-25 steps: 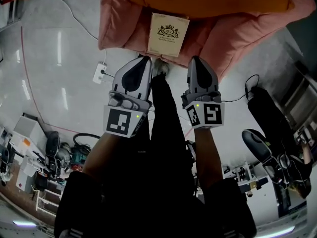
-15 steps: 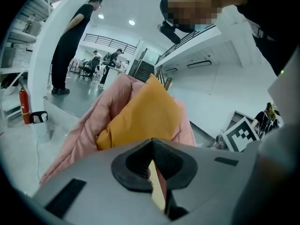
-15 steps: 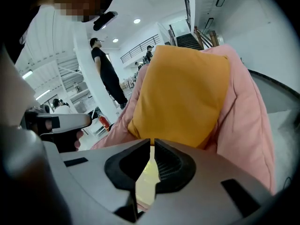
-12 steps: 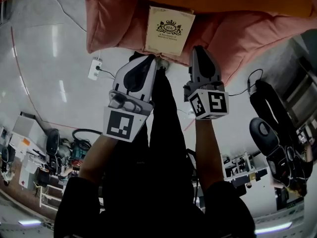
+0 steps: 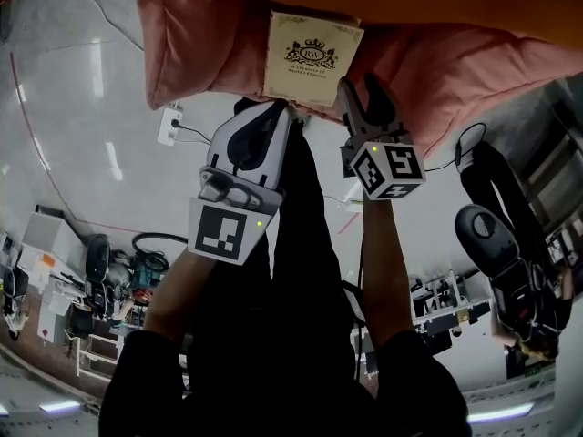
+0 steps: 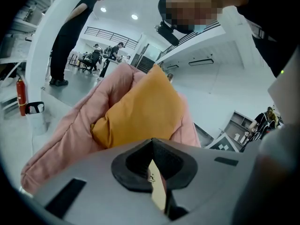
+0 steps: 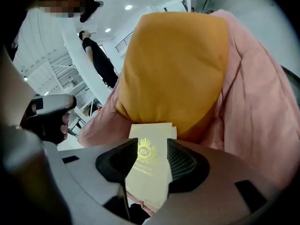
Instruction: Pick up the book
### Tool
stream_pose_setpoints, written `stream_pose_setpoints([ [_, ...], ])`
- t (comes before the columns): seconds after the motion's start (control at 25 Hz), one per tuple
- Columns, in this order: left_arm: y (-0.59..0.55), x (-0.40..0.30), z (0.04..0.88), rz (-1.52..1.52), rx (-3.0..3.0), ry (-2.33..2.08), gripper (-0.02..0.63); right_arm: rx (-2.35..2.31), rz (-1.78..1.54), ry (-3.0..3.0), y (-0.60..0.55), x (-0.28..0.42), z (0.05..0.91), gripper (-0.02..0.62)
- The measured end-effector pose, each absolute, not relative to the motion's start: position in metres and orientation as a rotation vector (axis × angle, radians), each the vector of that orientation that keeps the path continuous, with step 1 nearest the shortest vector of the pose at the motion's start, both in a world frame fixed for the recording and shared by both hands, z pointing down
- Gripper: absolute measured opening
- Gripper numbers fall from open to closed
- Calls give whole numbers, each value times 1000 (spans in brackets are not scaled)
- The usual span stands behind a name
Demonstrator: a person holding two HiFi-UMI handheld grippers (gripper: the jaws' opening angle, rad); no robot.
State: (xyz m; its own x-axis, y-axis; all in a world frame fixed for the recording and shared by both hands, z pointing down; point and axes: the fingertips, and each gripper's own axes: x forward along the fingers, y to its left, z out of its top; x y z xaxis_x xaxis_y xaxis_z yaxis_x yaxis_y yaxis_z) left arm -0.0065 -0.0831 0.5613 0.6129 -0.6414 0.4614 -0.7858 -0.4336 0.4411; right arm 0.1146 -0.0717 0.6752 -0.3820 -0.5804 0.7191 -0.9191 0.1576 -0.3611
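Cream book (image 5: 311, 55): flat on quilt (image 5: 187, 53), near edge facing me.
Right claw (image 7: 149, 161): opening to straddle that edge; book between, untouched.
Left claw (image 6: 152, 172): together, spare.

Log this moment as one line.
right gripper: jaws opening, book between them | left gripper: jaws nearly together, by book's near corner | book: lying on pink cushion

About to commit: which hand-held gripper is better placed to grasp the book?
Right. The right hand-held gripper is opening its jaws with the book lined up between them; the left hand-held gripper looks shut.
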Motion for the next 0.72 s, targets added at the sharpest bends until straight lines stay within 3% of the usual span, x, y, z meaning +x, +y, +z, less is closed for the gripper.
stream_pose_setpoints([
  [0.28,-87,-5,575,315,2194,-1108,8,1346,1236,-1990,-66,119,721,258],
  [0.72,-99,-5,586,312,2166,-1108,8,1234,1359,-1997,-78,112,760,319],
])
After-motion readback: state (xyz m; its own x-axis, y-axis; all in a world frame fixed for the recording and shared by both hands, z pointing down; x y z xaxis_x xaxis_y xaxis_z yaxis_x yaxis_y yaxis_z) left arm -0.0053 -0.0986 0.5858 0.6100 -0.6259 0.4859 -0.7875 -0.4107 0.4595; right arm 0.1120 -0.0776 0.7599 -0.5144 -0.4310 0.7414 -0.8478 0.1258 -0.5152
